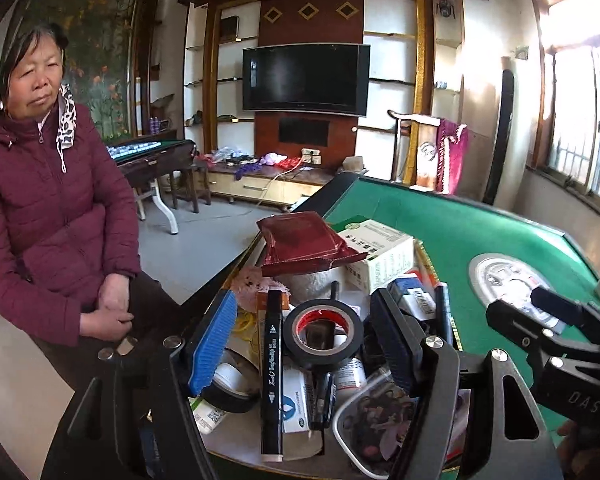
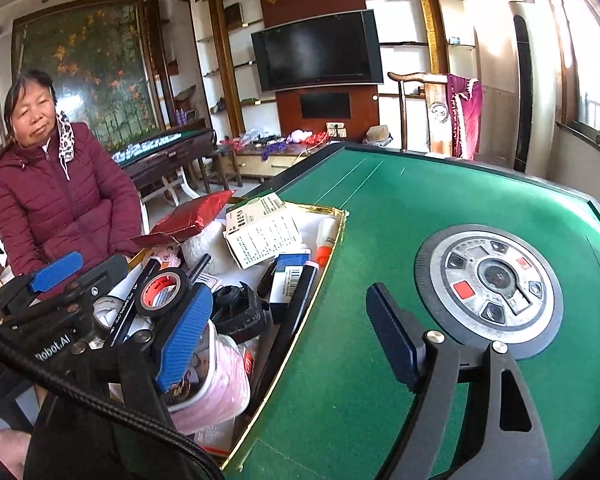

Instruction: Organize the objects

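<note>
My left gripper (image 1: 304, 344) hangs over the gold-edged tray (image 2: 337, 240), jaws apart, nothing pinched between the blue pads. Below it, loose in the pile: a roll of black electrical tape (image 1: 322, 334), a black marker (image 1: 271, 376) lying lengthwise just beside it, a white medicine box (image 1: 384, 256) at the far end, a red foil pouch (image 1: 300, 244) leaning on that box. A clear tub of dried bits (image 1: 374, 412) sits nearest me. My right gripper (image 2: 288, 320) stands wide open and empty, one pad over the tray's clutter, the other over the green mahjong table (image 2: 440, 196) near its round centre console (image 2: 492, 280). A person in a maroon jacket (image 1: 48, 216) sits left of the table, hands folded.
</note>
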`<state>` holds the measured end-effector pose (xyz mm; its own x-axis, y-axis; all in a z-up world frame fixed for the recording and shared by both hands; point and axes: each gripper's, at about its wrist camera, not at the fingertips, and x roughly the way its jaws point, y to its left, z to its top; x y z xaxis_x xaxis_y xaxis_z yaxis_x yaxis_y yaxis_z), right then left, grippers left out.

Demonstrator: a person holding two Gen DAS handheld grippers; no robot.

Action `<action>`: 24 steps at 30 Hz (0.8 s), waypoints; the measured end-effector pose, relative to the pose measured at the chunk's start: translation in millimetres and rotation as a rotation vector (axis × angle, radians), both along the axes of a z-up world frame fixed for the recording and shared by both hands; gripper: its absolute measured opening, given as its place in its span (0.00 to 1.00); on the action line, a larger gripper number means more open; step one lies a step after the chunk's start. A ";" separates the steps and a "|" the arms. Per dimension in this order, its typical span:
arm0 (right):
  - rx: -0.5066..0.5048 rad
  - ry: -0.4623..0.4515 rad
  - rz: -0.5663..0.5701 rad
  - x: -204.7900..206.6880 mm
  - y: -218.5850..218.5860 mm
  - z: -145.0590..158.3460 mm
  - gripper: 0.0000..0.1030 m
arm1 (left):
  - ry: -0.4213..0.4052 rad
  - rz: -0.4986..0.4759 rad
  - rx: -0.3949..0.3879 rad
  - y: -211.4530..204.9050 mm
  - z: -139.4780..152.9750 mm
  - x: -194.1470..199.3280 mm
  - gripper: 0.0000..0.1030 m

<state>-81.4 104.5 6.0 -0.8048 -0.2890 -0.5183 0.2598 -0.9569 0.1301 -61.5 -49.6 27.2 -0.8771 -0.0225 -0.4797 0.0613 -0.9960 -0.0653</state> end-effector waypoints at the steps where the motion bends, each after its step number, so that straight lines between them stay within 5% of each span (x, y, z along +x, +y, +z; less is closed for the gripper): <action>1: -0.001 0.000 0.001 2.6 1.5 -0.3 0.78 | 0.007 -0.004 0.005 -1.7 1.3 2.9 0.62; 5: -0.020 0.002 0.000 13.5 7.1 -2.6 0.78 | 0.008 0.010 -0.043 -5.0 5.2 15.6 0.87; 10: -0.031 -0.009 0.009 18.8 8.4 -5.6 0.78 | 0.061 0.085 -0.151 -6.8 14.5 35.5 0.96; 16: -0.029 -0.001 0.019 25.9 5.0 -5.4 0.78 | 0.077 0.079 -0.252 -3.3 20.7 48.8 0.96; 24: -0.032 -0.002 0.023 26.2 4.1 -5.7 0.78 | 0.057 0.061 -0.197 -12.9 17.6 47.6 0.96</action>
